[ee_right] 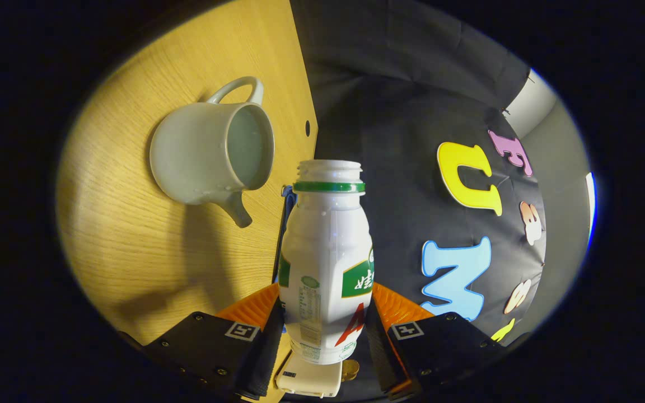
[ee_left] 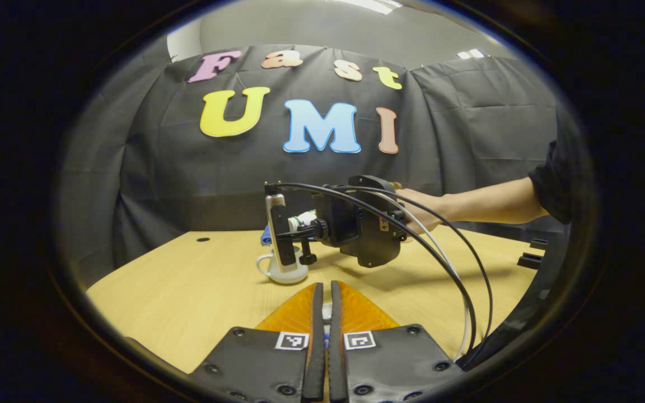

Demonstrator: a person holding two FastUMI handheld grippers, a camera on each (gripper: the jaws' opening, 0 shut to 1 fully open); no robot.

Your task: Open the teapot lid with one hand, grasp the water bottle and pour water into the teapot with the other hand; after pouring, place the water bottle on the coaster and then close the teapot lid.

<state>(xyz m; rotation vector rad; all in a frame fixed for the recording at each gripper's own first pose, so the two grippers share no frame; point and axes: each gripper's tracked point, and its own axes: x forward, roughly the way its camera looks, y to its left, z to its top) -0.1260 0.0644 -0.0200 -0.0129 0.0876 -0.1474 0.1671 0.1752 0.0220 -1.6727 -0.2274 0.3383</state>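
The white teapot (ee_right: 210, 154) stands on the wooden table with its lid off and water inside; it also sits at the table's middle (ee_left: 284, 273). My right gripper (ee_right: 325, 330) is shut on a white water bottle (ee_right: 328, 268) with a green neck ring and no cap. In the left gripper view that right gripper (ee_left: 305, 226), held by a hand, tips the bottle (ee_left: 303, 219) sideways just above the teapot. My left gripper (ee_left: 325, 285) hangs low over the near table, fingers almost together on a pale sliver, apparently the teapot lid (ee_left: 327, 310). The blue coaster (ee_left: 266, 235) lies behind the teapot.
A person's forearm (ee_left: 485, 204) reaches in from the right, with black cables (ee_left: 457, 268) drooping from the right gripper to the table. The wooden table (ee_left: 188, 291) has a small hole (ee_left: 203, 239) near its far left edge. The booth's black cloth wall stands right behind.
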